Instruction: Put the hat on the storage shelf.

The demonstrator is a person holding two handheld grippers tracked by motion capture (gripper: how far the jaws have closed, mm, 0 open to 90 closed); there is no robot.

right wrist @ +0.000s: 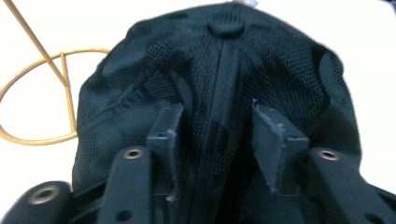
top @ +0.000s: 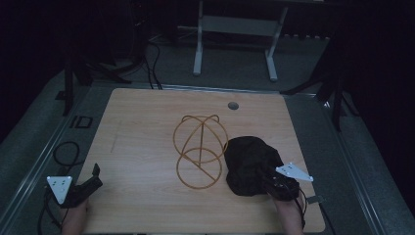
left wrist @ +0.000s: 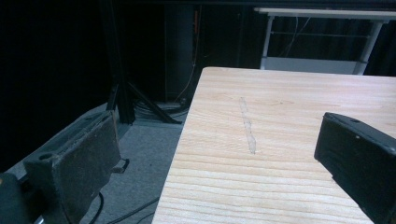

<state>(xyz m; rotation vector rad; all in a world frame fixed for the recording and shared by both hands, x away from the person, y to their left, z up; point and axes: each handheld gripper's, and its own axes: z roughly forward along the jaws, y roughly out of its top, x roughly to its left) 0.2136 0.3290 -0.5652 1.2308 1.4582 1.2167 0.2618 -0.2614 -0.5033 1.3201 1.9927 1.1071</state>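
Dim room, dark floor around a light wooden table (top: pixel 147 147); a white-legged stand (top: pixel 235 44) sits beyond the far edge, cables (top: pixel 66 152) on the floor at left. Small grey round plug (top: pixel 233 105) set in the tabletop near the far edge.

Black cap (top: pixel 249 164) lies on the table right of centre, toward the near side, touching or just beside a gold wire stand (top: pixel 199 149) made of rings and straight rods, which sits mid-table. In the right gripper view the cap's (right wrist: pixel 219 84) top button (right wrist: pixel 225 24) and centre seam run straight up between the jaws, wire stand (right wrist: pixel 42 98) at left.

Right gripper (top: pixel 271 180) is at the cap's near edge, hand (top: pixel 288 213) coming in from the bottom. Its jaws are pushed into the fabric with a fold of mesh and the seam between them; pads (right wrist: pixel 170 128) sit on either side of the fold with a gap showing, so jaws only part closed around the cap, a firm pinch not clear.

Left gripper (top: pixel 94 175) rests near the table's near left corner, well apart from the cap. Its jaws stand wide apart, nothing between them, bare wood and floor beyond (left wrist: pixel 219 154). A faint scuff mark (left wrist: pixel 247 126) runs along the wood ahead.
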